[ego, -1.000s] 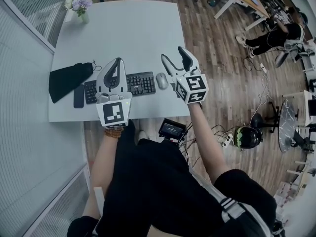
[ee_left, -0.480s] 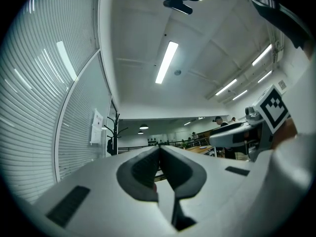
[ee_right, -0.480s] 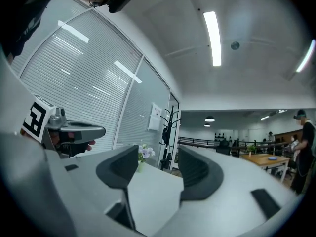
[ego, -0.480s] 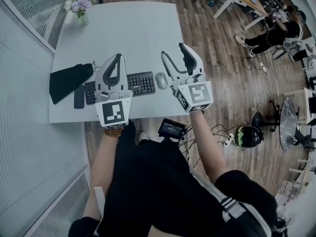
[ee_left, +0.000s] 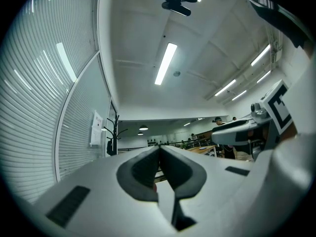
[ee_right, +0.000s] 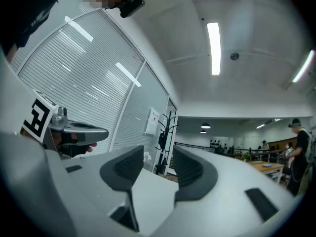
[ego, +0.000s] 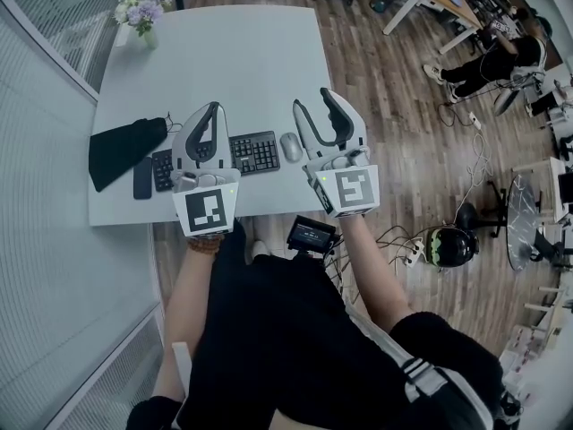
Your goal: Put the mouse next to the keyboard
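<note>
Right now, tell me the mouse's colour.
Light grey mouse, clearest in the head view.

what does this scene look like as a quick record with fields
table: white, carries every item below
keyboard: near front edge, partly behind left gripper
mouse: on table just off keyboard's right end, not held
left gripper: jaws together, empty, held over keyboard
right gripper: jaws apart, just been closing, nothing between them, held beside mouse
other items: black pouch and phone left of keyboard, flowers at far left corner
</note>
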Tool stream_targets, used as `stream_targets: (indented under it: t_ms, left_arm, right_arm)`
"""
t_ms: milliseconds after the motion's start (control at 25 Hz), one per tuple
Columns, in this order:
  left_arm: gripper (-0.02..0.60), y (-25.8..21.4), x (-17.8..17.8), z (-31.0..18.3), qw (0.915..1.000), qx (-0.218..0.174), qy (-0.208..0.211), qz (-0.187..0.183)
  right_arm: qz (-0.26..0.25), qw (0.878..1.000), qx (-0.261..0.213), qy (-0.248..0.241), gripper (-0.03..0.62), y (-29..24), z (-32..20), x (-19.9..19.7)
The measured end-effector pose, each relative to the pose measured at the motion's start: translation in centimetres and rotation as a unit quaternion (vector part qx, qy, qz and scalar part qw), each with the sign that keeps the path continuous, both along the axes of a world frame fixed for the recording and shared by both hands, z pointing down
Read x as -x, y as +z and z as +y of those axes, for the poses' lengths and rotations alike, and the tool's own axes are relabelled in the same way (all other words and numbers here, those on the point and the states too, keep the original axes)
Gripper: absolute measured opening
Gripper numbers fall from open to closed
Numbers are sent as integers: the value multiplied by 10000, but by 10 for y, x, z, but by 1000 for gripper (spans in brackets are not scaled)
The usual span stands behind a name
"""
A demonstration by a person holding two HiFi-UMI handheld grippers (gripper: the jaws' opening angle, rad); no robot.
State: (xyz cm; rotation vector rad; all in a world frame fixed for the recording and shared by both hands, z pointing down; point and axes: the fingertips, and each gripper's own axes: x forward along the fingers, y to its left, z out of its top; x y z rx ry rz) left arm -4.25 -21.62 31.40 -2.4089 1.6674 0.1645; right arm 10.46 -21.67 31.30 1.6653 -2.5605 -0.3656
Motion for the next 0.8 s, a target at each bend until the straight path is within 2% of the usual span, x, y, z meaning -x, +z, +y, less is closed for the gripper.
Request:
stream_targets:
  t_ms: [280, 400, 800]
  left_arm:
    - [9, 6, -1, -1, 10000, 39, 15, 4]
    - [9, 7, -3, -1, 10000, 50, 30, 1]
    - [9, 13, -5, 4, 9999, 103, 55, -46]
  right_arm:
    - [-61, 9999, 27, 110, 151, 10, 4, 3]
    - [-99, 9999, 4, 128, 114, 10, 4, 3]
    - [-71, 9998, 121, 153, 83, 23, 6, 4]
